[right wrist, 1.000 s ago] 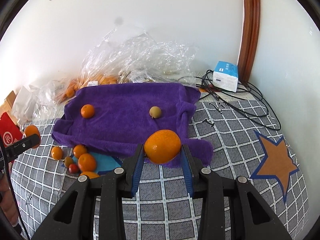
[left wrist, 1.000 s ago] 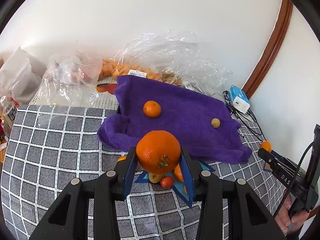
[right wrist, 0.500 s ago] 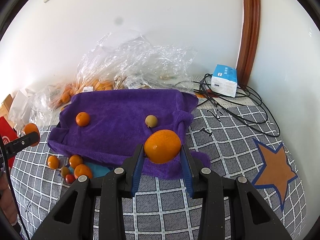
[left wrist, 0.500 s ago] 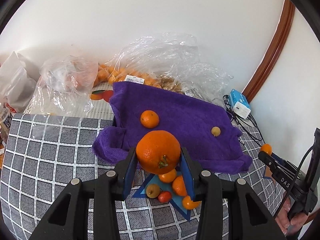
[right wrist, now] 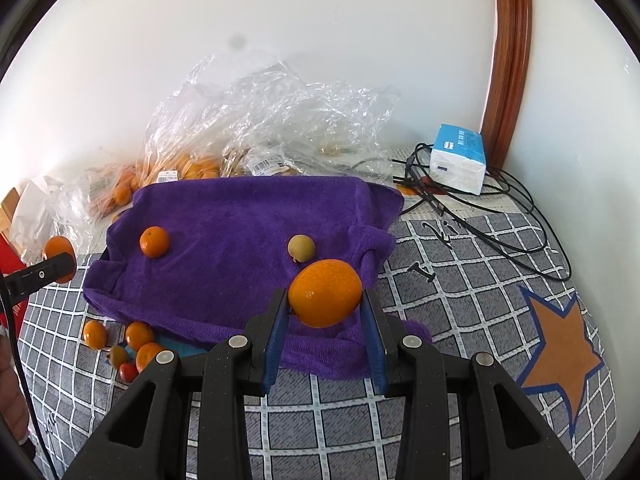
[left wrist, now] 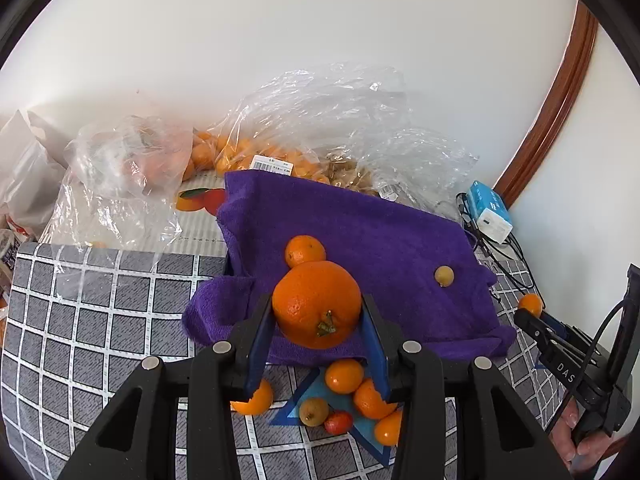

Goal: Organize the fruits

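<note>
Both grippers carry fruit toward the purple towel point(right wrist: 248, 240). The left gripper point(left wrist: 318, 334) is clamped on a large orange point(left wrist: 317, 305), stem end facing the camera, held above the towel's near-left corner. The right gripper point(right wrist: 325, 312) grips a second orange point(right wrist: 325, 293) above the towel's near-right corner, where the cloth bunches into a fold.

Two fruits already sit on the towel: a small mandarin point(right wrist: 154, 241) toward its left edge and a pale yellowish round fruit point(right wrist: 301, 248) toward its right edge (what kind of fruit it is I cannot tell). Loose fruit point(left wrist: 348, 396) lies in a cluster on the checked bedcover point(right wrist: 460, 280) just off the towel's near edge: several small oranges, a yellowish one and a small red one.

The step in hand looks like transport, with placing next. Each orange should probably be lowered onto flat cloth beside its like, the left one near the mandarin. The fingers ought to part only once the fruit rests on the towel, since a round orange dropped on the bunched corner could roll off onto the bedcover.
</note>
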